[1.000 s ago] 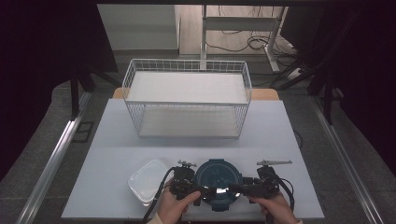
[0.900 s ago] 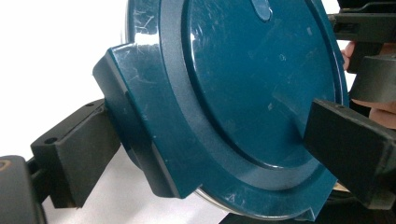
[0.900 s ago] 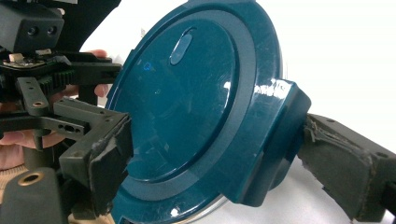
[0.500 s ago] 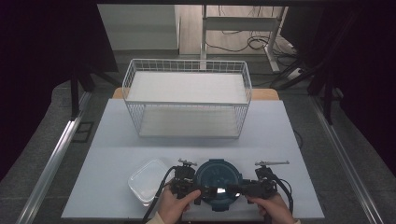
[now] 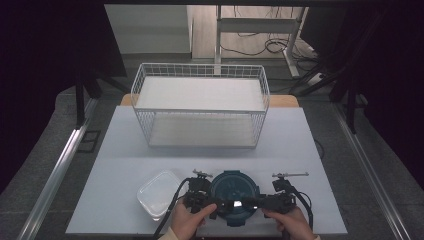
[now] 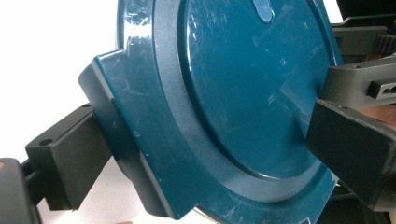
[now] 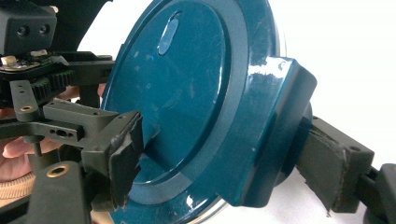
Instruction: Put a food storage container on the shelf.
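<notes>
A round container with a dark teal lid (image 5: 234, 192) stands at the table's near edge. A hand holds a gripper on each side of it. My left gripper (image 5: 214, 205) comes in from the left. In the left gripper view the left gripper (image 6: 210, 144) has one pad against a latch tab (image 6: 116, 135) and the other on the lid's top (image 6: 243, 84). My right gripper (image 5: 253, 203) comes in from the right. Its jaws have just been closing, and in the right gripper view the right gripper (image 7: 224, 156) clamps the opposite latch tab (image 7: 275, 126) between its pads.
An empty clear plastic tub (image 5: 157, 195) sits just left of the lidded container. A white wire basket (image 5: 200, 105) stands across the far half of the white table (image 5: 300, 150). Cables trail from both grippers at the near edge.
</notes>
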